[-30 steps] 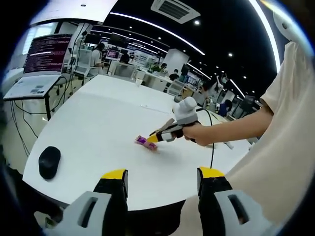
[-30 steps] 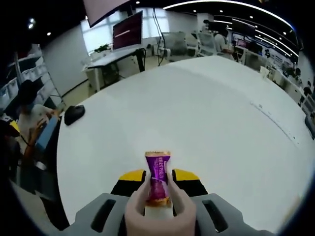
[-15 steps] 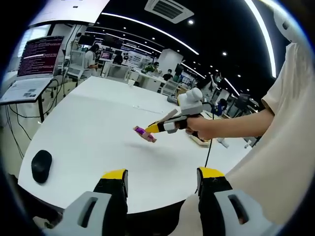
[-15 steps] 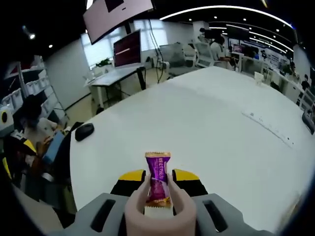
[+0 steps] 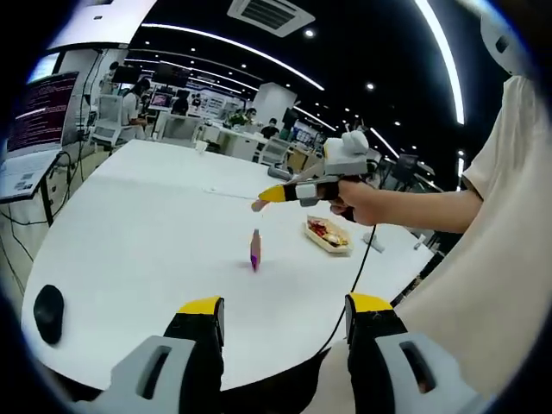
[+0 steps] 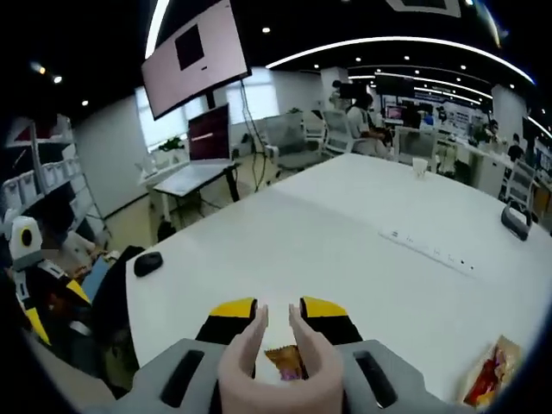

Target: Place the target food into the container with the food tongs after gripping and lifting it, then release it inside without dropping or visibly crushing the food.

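Candy, a purple wrapped piece, stands on end mid-frame in my left gripper view, over the white table below my right gripper. A container with red food lies right of it. My left gripper stays spread.

In my right gripper view, the candy shows orange and purple low between the tongs, whose tips are parted; my right gripper grips them.

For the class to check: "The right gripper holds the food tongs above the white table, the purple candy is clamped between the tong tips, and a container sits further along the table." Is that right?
Not quite. The purple candy is out of the food tongs, apart from and below the right gripper, as the left gripper view shows. The rest stands: tongs above the white table, container further along.
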The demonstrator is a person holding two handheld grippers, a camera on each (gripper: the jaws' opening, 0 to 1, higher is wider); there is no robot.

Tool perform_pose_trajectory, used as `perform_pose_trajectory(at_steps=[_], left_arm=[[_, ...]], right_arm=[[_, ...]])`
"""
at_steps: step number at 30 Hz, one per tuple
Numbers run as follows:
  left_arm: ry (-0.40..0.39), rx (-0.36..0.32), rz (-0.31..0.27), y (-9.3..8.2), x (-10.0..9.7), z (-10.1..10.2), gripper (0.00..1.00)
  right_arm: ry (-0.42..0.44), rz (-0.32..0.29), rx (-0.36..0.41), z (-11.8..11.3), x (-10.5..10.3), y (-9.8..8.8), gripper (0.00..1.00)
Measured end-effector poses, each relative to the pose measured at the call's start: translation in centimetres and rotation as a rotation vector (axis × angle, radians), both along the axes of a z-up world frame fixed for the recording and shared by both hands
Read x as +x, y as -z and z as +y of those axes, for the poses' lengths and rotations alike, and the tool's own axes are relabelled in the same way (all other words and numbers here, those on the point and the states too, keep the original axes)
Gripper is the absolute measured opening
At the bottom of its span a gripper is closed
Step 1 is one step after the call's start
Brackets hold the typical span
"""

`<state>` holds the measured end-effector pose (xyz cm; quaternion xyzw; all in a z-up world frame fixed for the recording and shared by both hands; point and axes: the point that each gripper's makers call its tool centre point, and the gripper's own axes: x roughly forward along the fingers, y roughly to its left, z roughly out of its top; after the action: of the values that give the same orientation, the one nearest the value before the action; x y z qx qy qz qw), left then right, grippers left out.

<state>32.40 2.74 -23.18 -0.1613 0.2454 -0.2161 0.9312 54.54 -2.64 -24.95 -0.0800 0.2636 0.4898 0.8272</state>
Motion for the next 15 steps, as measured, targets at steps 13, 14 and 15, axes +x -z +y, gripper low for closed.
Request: perform_pose_trajectory(at_steps=[13,14,15], left_arm=[[0.013,0.002,0.003,0.0,-0.7,-1.9,0.56],[0.010,0.002,0.006,0.0,-0.9,-1.9,0.56],[0.008,0.003,0.009,0.1,-1.1,-1.9,0.56]], right_arm=[[-0.083,0.009,-0.187,-4.4,-1.4,5.9,0.22],[-0.104,0.002,-0.220,-4.6,-1.5,6.8,0.22],[-0.115,0.005,-0.242,-4.9,-1.7,7.5,0.22]])
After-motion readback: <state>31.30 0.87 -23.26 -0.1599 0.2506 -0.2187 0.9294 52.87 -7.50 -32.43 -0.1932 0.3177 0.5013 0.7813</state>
